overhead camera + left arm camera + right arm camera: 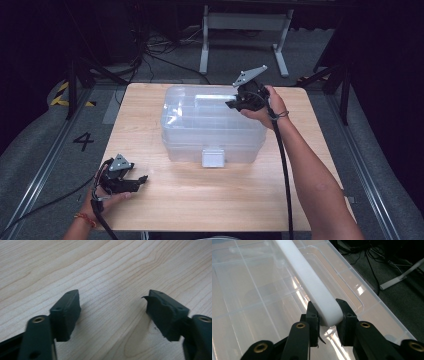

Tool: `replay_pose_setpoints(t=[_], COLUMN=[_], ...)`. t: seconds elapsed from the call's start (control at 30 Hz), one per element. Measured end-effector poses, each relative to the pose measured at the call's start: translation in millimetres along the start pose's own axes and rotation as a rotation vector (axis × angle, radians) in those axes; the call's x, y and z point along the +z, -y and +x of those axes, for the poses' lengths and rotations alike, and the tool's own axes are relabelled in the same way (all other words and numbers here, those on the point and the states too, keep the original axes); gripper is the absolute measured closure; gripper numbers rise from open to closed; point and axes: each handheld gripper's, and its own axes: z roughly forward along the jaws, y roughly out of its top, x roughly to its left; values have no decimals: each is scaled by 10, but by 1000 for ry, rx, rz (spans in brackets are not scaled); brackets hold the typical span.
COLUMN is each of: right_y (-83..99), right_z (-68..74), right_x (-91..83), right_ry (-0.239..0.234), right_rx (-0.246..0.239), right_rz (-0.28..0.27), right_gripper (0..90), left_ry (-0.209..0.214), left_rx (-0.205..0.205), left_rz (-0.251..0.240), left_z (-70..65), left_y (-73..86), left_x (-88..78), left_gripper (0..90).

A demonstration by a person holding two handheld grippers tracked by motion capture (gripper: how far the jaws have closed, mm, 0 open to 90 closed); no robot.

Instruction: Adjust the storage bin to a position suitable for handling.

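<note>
While the clear plastic box (212,125) sits mid-table (200,200), lid on and front latch (213,156) down, the right gripper (235,104) is at its top; lifting looks yet to come. Left gripper (142,178) rests near the table's front-left corner.

Left gripper view: jaws spread over bare, pale wood grain, nothing between.

Right gripper view: jaws pinch the end of the smooth, rounded white handle (312,282) on the ribbed, see-through lid (249,290).

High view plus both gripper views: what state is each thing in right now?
Clear storage box: lid on, front latch down.
White handle: clamped at its end.
Right gripper: shut on the handle.
Left gripper: jaws apart, nothing between them, over the bare table.
</note>
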Motion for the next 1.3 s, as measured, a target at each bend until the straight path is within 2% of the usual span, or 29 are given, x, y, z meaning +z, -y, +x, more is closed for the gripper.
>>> replay_pose_setpoints(t=[0.1, 0.17, 0.23, 0.33, 0.43, 0.57, 0.6, 0.67, 0.83, 0.87, 1.0, 1.1, 1.3], right_y=[-14, -21, -32, -52, -75, -90, -97, -108, -129, -132, -147, -164, -187], right_z=[-30, -44, -56, -79, -99, -129, -137, -148, -170, -177, -201, -216, -230], right_x=[0, -1, -1, -6, -6, -5, -6, -3, -6, -8, -8, -8, -7], right_ry=[-11, -13, -15, -21, -21, -29, -32, -33, -33, -34, -33, -34, -27], right_rx=[13, 18, 19, 26, 30, 37, 38, 36, 42, 43, 52, 56, 55], right_rz=[-6, -5, -6, 2, 4, 2, 2, 3, 4, 3, -2, 1, 0], right_gripper=[744, 744, 744, 744, 742, 741, 740, 739, 737, 737, 735, 732, 727], left_ry=[1, 24, 35, 52, 34, 28, 14, 27, 28, 31, 32, 34, 48], left_rx=[20, 26, 57, 56, 95, 116, 115, 123, 132, 136, 140, 146, 126], left_rz=[2, -20, -43, -79, -90, -122, -120, -138, -163, -175, -177, -206, -227], left_z=[-4, -13, -23, -43, -72, -105, -118, -126, -150, -165, -194, -213, -223], left_y=[-27, -64, -152, -256, -385, -539, -577, -648, -762, -829, -933, -1017, -1084], left_x=[-19, -42, -107, -172, -204, -242, -254, -273, -303, -316, -291, -271, -207], left_gripper=[368, 400, 431, 463, 512, 570, 592, 617, 681, 689, 714, 753, 792])
